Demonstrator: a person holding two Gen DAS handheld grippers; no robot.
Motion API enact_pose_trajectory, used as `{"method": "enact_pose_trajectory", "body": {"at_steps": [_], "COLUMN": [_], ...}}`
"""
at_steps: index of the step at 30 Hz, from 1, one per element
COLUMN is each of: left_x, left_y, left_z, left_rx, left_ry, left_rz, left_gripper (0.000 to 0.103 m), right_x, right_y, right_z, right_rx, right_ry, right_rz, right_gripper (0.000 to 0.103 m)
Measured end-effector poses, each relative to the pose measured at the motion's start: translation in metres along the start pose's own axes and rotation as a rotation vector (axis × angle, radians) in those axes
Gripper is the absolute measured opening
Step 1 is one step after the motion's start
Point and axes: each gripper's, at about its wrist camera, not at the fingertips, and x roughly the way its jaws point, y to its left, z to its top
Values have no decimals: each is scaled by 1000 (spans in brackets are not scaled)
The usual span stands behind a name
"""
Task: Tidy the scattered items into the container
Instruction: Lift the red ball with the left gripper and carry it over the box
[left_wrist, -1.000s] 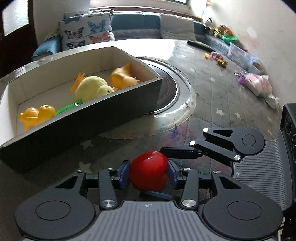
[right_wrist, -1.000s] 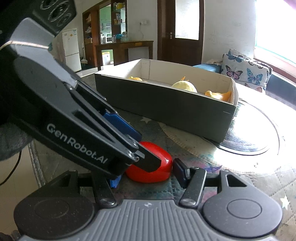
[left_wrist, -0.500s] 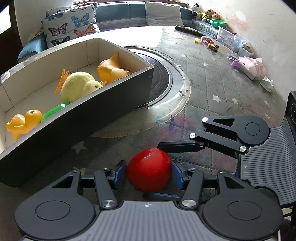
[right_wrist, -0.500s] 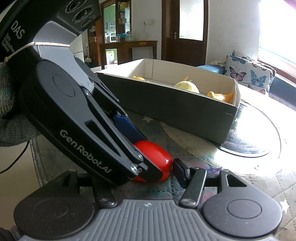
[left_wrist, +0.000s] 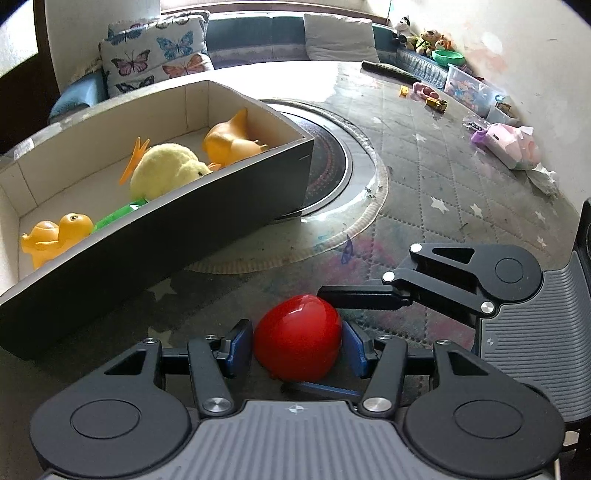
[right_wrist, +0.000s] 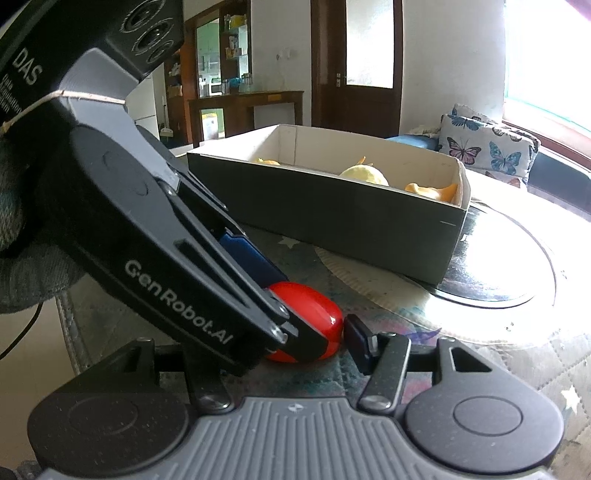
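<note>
Beside the box holding four toys, both hand-held grippers flank one red egg; grip uncertain.

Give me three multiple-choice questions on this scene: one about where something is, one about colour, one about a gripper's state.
1. Where is the plush chick?
A. in the box
B. on the sofa
C. in a gripper

2. What colour is the egg?
A. green
B. red
C. white

3. What is the left gripper doing?
A. hanging open over the box
B. shut on nothing
C. shut on the egg

Answers:
1 A, it lies inside the box walls.
2 B, glossy red in both views.
3 C, its blue pads press on both sides of the egg.
</note>
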Motion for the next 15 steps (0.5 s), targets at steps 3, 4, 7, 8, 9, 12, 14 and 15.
{"method": "enact_pose_trajectory", "body": {"at_steps": [3,4,7,8,9,12,14,15], "left_x": [-1,-2,-3,-3,-3,-3,-3,-4], "left_y": [-3,-4,-4,-4,-4,-5,-6,-7], "left_z": [-3,-3,-5,-5,-5,-5,-6,-6], "left_rx": [-6,-9,-22,-24,-25,-24,-16,-12], "left_ry": [-9,-11,-11,-10,-10,-8,-11,-14], "left_rz": [15,18,18,19,20,22,25,26], "left_gripper": [57,57,57,57,57,57,57,57], "right_x": [-1,-2,-4,-4,-4,-4,-4,-4], "right_y": [2,2,2,2,2,3,3,4], "right_z": [-3,-4,-5,-6,-6,-6,-7,-8], "right_rx": [-2,-2,-8,-10,-11,-9,-5,-4], "right_ry": [-9,-11,-11,-10,-10,-11,-14,-15], "right_rz": [-5,-4,6,8,7,3,-1,-6], "right_gripper": [57,57,57,57,57,57,57,57]}}
